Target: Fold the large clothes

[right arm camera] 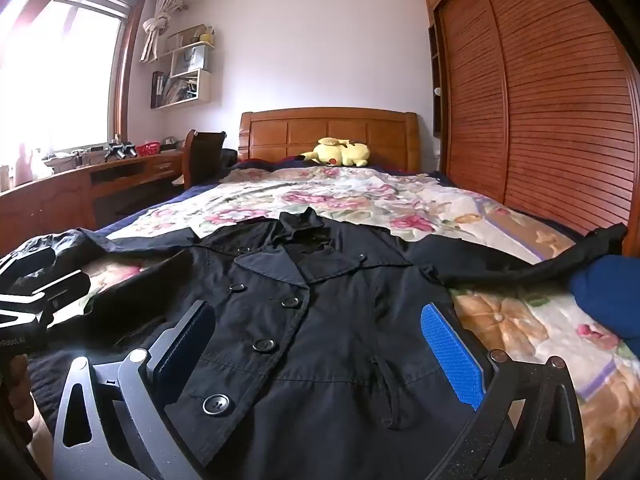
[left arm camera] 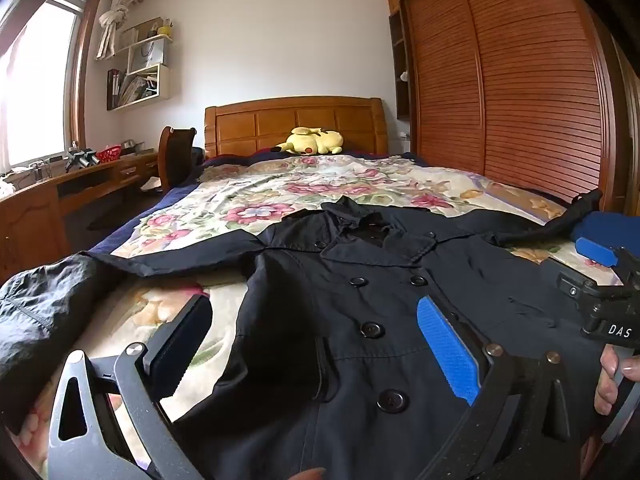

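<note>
The black coat (left arm camera: 360, 320) is laid flat, front up, on the bed (left arm camera: 248, 196). Both the left hand-held gripper (left arm camera: 320, 356) and right hand-held gripper (right arm camera: 320, 344) are held wide, empty. Each sleeve should be pinched near its cuff and folded inward evenly.

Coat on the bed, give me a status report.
Left tongs and right tongs open, empty. Coat flat, buttoned, sleeves spread, unfolded. Nothing lying on it.

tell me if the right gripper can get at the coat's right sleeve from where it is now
Probably yes. The right gripper is open above the coat front, and the sleeve lies spread flat on the bedspread toward the wardrobe, with nothing on it.
</note>
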Demonstrator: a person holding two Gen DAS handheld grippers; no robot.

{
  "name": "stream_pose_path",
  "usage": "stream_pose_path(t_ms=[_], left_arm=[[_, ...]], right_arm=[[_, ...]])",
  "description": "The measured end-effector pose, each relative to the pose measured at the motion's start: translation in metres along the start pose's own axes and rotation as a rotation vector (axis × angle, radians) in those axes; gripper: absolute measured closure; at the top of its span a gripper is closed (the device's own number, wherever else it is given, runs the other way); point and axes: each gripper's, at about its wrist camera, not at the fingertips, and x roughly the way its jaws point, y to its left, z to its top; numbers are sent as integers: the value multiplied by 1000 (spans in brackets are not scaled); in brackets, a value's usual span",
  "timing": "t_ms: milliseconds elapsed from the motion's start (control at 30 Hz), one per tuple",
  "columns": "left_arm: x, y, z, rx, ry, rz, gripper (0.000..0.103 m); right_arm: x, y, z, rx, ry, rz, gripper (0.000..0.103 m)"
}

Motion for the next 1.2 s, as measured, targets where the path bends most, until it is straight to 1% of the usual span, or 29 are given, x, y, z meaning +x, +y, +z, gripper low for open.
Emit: stream_pose_path(t_ms=[67, 1000, 1200], left_arm=[[0, 0, 0, 0, 3, 1, 0], [1, 1, 0, -9, -4, -1, 0], [-7, 3, 7, -11, -6, 0, 0]], right_arm=[[-1, 0, 0, 1, -10, 0, 1], [0, 0, -1, 11, -18, 0, 1], [0, 0, -1, 11, -18, 0, 1]])
